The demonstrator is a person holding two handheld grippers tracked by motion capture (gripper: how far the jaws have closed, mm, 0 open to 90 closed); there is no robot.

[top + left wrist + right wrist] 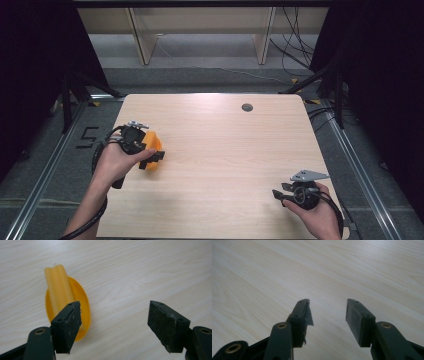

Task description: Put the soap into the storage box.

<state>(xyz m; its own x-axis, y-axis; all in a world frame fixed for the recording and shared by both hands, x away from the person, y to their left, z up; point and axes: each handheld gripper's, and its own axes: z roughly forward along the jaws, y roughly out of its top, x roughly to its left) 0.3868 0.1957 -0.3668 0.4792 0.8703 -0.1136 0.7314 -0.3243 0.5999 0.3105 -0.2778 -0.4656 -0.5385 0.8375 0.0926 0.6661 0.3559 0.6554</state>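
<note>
An orange plastic scoop-like piece (152, 150) lies on the light wooden table (215, 150) at its left side. In the left gripper view the orange piece (63, 295) shows an oval disc with a ridged handle pointing away. My left gripper (113, 326) stands wide open just above the table, its one jaw in front of the orange piece's near edge, nothing between the jaws. In the high view the left gripper (150, 155) sits right over the piece. My right gripper (279, 192) is held at the table's near right, open (327, 315) over bare wood.
A small dark round grommet (247, 107) sits in the table near its far edge. Beyond the table are wooden shelf legs (142, 40) and loose cables (295, 50) on the floor. Black stands flank both far corners.
</note>
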